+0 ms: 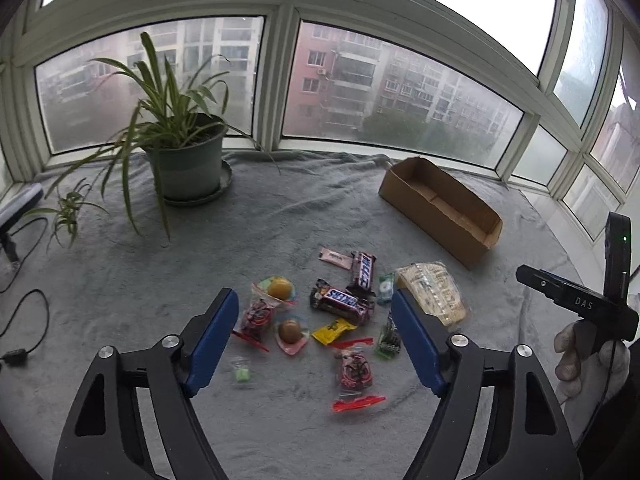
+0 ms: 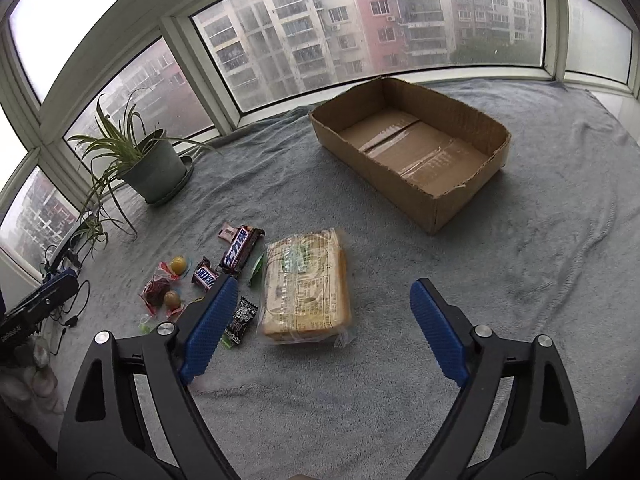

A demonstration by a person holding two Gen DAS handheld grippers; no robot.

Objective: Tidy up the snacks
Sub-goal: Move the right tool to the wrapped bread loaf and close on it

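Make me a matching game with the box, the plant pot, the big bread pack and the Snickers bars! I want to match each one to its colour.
Things:
1. box
2. plant pot
3. bread pack
4. Snickers bars

Colours:
A. pale green
B. dark brown wrapper with blue and white letters
C. plain brown cardboard
D. see-through wrap over tan slices

Pairs: 1-C, 2-A, 3-D, 4-B
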